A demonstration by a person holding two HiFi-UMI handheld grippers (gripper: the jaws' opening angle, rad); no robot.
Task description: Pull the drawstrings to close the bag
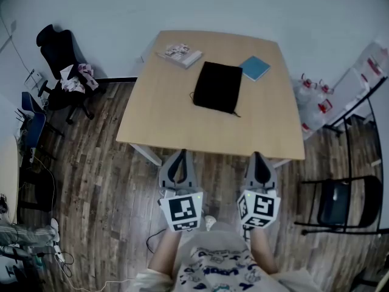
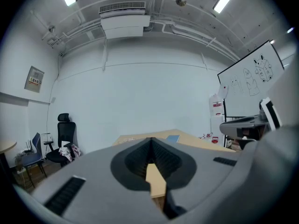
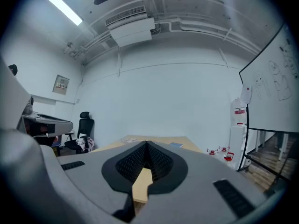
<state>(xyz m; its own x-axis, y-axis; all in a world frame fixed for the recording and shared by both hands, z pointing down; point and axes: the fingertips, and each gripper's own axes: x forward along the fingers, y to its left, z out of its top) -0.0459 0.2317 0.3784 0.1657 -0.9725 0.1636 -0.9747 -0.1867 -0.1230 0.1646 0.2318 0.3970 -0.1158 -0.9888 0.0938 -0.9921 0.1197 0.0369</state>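
Observation:
A black drawstring bag (image 1: pixel 217 86) lies flat on the wooden table (image 1: pixel 182 126), near its far middle, with a thin cord end poking out at its near right corner. My left gripper (image 1: pixel 180 155) and right gripper (image 1: pixel 260 157) hang side by side in front of the table's near edge, well short of the bag. Both are shut with nothing between the jaws. In the left gripper view (image 2: pixel 150 140) and the right gripper view (image 3: pixel 146 144) the jaw tips meet, and the table shows low behind them; the bag is hidden there.
A blue booklet (image 1: pixel 254 67) lies right of the bag and a book (image 1: pixel 180 55) at the far left corner. A black office chair (image 1: pixel 64 72) stands at the left, a folding chair (image 1: pixel 340 202) at the right, and a whiteboard stand (image 1: pixel 358 96) beside it.

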